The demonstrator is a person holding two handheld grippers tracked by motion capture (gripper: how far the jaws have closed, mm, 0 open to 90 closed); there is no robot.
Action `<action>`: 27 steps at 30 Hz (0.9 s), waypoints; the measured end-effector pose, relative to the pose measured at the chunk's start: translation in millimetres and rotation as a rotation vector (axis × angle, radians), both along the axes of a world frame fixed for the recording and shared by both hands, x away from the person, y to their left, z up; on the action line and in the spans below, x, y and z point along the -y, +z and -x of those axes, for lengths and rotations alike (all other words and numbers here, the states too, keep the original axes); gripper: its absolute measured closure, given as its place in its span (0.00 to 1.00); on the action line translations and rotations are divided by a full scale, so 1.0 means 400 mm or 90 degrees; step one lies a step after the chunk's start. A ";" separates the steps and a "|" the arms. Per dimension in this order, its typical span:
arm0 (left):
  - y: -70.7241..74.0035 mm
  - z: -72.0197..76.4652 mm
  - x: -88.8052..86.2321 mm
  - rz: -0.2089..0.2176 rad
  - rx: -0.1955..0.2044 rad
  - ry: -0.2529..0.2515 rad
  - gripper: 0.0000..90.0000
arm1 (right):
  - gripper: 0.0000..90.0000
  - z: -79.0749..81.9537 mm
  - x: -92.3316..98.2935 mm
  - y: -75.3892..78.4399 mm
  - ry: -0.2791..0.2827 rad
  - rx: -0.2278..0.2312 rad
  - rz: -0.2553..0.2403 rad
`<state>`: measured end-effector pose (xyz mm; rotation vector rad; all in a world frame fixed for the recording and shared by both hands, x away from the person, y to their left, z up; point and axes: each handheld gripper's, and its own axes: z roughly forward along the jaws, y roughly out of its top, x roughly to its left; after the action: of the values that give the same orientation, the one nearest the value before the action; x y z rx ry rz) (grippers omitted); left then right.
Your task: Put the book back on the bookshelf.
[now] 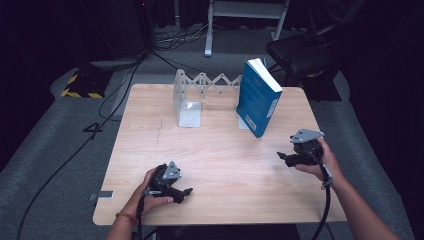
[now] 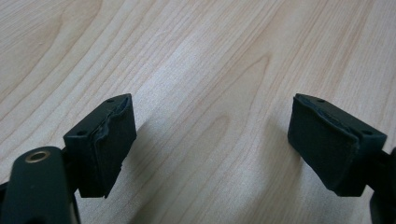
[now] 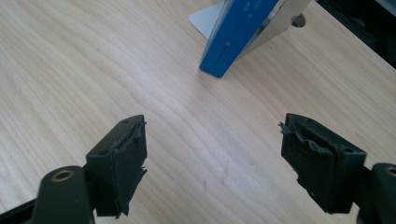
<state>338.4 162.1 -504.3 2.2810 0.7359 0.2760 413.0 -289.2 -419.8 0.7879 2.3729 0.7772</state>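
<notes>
A blue book (image 1: 258, 97) stands tilted at the back right of the wooden table (image 1: 215, 150), leaning against the right plate of a metal expanding bookend rack (image 1: 200, 90). In the right gripper view the blue book (image 3: 236, 35) rises ahead, beyond the jaws. My right gripper (image 1: 284, 156) hovers at the table's right side, in front of the book, open with nothing between its jaws (image 3: 212, 158). My left gripper (image 1: 186, 192) rests near the front edge, open and empty over bare wood (image 2: 212, 140).
The rack's left plate (image 1: 189, 112) stands on the table at the back centre. Beyond the table are a dark chair (image 1: 300, 50), cables on the grey floor and a white frame (image 1: 245, 15).
</notes>
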 end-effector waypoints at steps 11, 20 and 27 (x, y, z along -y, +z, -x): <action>0.000 0.000 0.000 0.001 0.000 0.001 0.18 | 0.25 0.048 0.030 -0.081 0.035 -0.022 -0.012; 0.000 0.000 0.000 0.000 0.000 0.002 0.18 | 0.25 0.085 0.079 -0.141 0.050 -0.031 -0.025; 0.000 0.000 0.000 0.001 0.000 0.001 0.18 | 0.26 0.118 0.124 -0.183 0.041 -0.040 -0.050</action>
<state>338.4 162.1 -504.3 2.2796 0.7383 0.2765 365.7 -338.7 -492.9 0.7826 2.4472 0.8883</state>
